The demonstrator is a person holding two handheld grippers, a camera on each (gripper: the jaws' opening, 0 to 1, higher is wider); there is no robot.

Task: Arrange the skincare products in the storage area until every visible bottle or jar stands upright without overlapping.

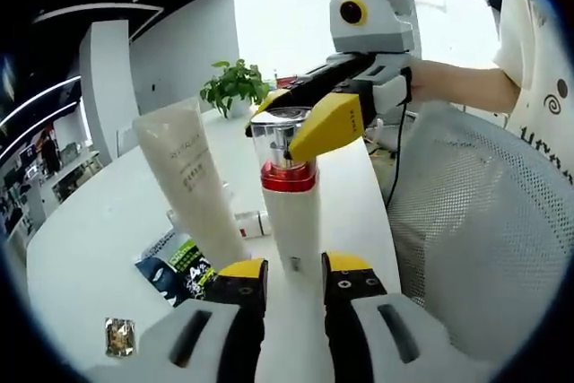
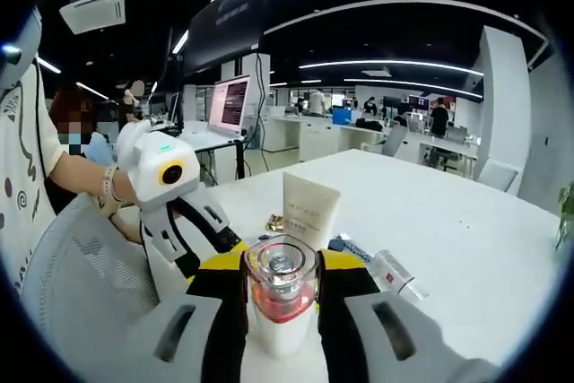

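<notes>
Your left tool (image 1: pixel 294 277) stands spread around the base of the upright pump bottle (image 1: pixel 291 208), jaws not clearly touching it. The cream tube (image 1: pixel 188 181) stands just left on the tabletop (image 1: pixel 99 239). Your right tool (image 2: pixel 282 291) pinches the bottle's clear cap (image 2: pixel 280 286), hiding its body.

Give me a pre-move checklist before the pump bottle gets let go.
1. Right gripper closed around the pump bottle at its clear cap: ok.
2. Left gripper at the bottle's base, jaws flanking it; contact: cannot tell.
3. Pump bottle upright on the table: ok.
4. White tube standing beside the bottle without overlap: ok, though it tilts.
5. Small bottle lying on its side: not ok.
6. Flat packet under the tube's foot; a steady stand: cannot tell.
</notes>
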